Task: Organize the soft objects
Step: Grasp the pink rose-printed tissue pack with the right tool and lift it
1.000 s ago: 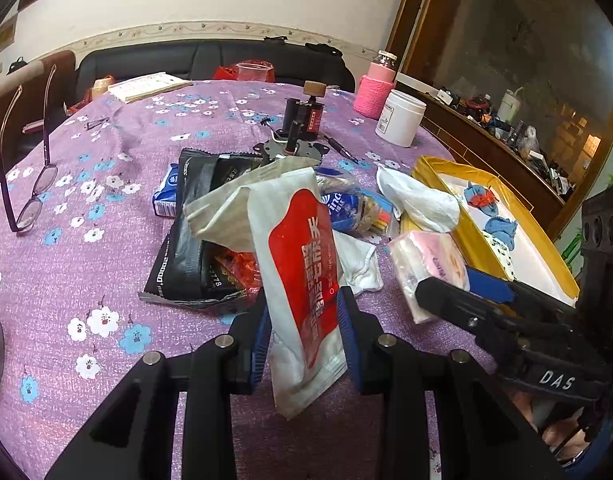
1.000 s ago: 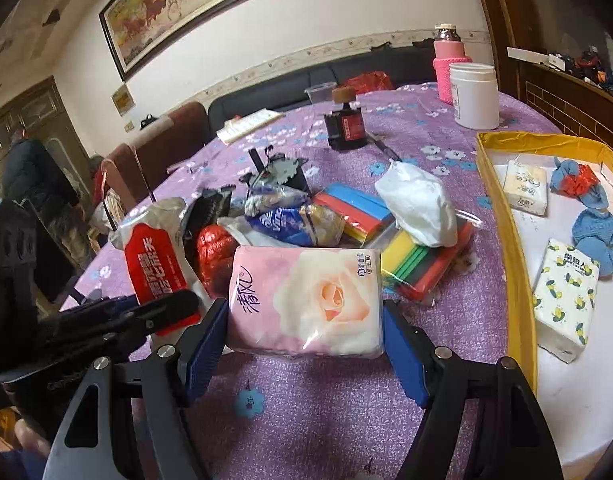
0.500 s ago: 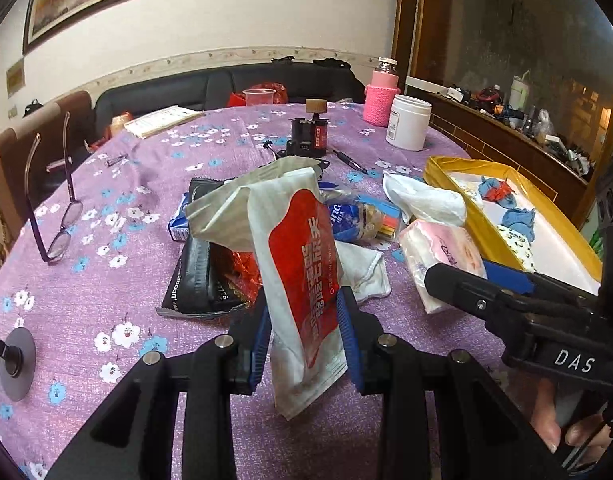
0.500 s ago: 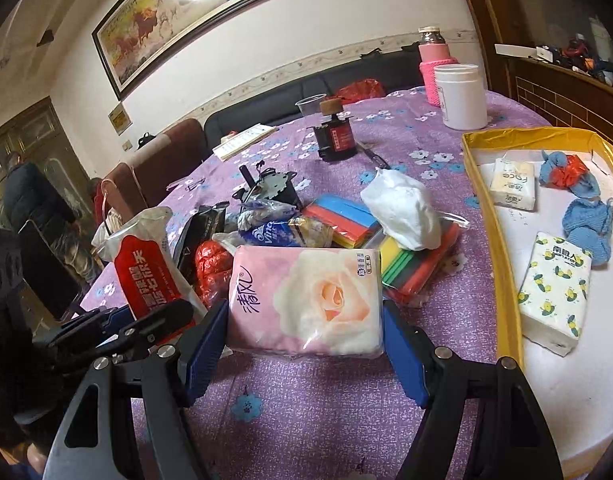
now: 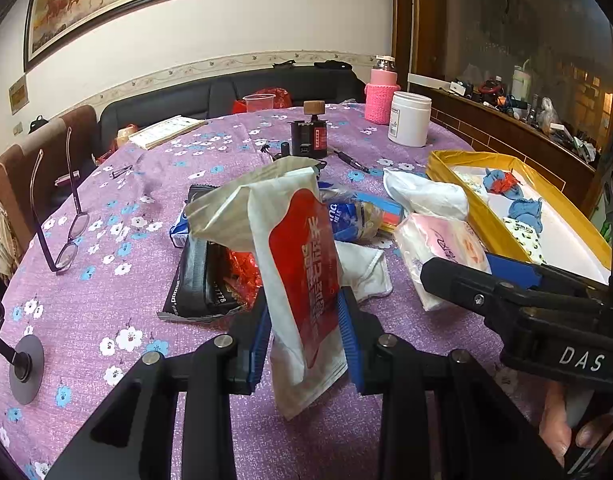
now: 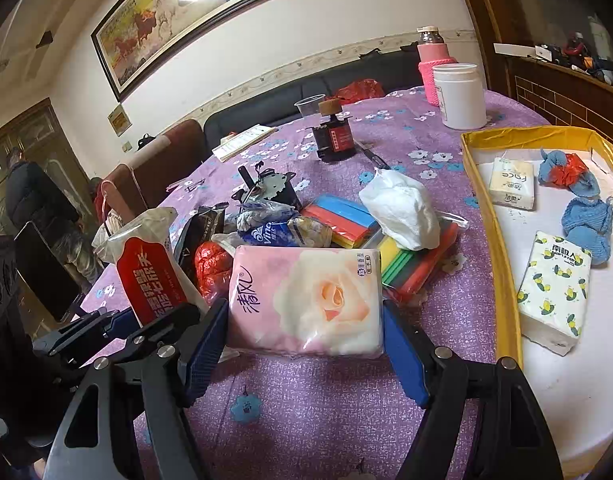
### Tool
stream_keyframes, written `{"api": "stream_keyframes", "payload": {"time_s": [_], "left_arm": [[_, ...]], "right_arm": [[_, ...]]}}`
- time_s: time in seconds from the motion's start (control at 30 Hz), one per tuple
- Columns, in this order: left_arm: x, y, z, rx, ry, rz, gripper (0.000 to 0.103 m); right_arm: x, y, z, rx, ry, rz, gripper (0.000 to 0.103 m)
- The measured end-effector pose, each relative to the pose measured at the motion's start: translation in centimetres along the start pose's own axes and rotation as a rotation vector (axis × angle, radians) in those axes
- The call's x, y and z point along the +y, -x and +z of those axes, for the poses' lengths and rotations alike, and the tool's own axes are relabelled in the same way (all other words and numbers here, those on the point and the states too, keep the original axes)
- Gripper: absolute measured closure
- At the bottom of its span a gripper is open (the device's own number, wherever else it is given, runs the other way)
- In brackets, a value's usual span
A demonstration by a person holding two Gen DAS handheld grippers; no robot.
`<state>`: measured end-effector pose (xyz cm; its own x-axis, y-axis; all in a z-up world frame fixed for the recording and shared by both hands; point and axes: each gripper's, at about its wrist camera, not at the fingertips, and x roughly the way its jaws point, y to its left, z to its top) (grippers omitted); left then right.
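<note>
Left gripper [image 5: 302, 332] clamps red-and-white pouch [image 5: 306, 276] above purple table [image 5: 106, 304]; right gripper [image 6: 306, 344] squeezes pink tissue pack [image 6: 306, 300] beside yellow tray [image 6: 506, 280].

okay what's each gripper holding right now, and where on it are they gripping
The left gripper pinches the red-and-white packet across its lower part. The right gripper clamps the pink rose tissue pack by its two short ends.

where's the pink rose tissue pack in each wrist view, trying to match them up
Left wrist view: the pink rose tissue pack sits right of centre, seen edge-on between the right gripper fingers, just left of the yellow tray.
Right wrist view: the pack fills the lower centre, clamped between the blue pads of the right gripper.
Shared landmark: the white jar at the table's far side.
</note>
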<state>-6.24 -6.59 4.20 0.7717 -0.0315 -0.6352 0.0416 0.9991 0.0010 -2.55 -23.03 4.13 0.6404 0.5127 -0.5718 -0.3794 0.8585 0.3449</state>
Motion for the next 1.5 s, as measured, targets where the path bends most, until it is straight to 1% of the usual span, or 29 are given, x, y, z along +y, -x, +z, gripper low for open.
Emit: {"api": "stream_keyframes", "payload": {"time_s": [0.33, 0.67, 0.87, 1.03, 1.5], "left_arm": [[0.0, 0.2, 0.0, -0.011, 0.006, -0.017, 0.072], [0.1, 0.4, -0.1, -0.019, 0.007, -0.030, 0.072], [0.1, 0.5, -0.1, -0.021, 0.007, -0.032, 0.072], [0.1, 0.5, -0.1, -0.021, 0.007, -0.032, 0.072], [0.2, 0.6, -0.1, -0.023, 0.009, -0.031, 0.072]], "right_arm": [[-0.1, 0.3, 0.1, -0.004, -0.002, -0.010, 0.024], [-0.5, 1.5, 0.0, -0.054, -0.015, 0.005, 0.024], [-0.9, 2.2, 0.2, -0.087, -0.003, -0.029, 0.024], [-1.5, 1.6, 0.2, -0.062, -0.026, -0.015, 0.024], [-1.7, 1.5, 0.1, -0.067, -0.033, -0.012, 0.024]]}}
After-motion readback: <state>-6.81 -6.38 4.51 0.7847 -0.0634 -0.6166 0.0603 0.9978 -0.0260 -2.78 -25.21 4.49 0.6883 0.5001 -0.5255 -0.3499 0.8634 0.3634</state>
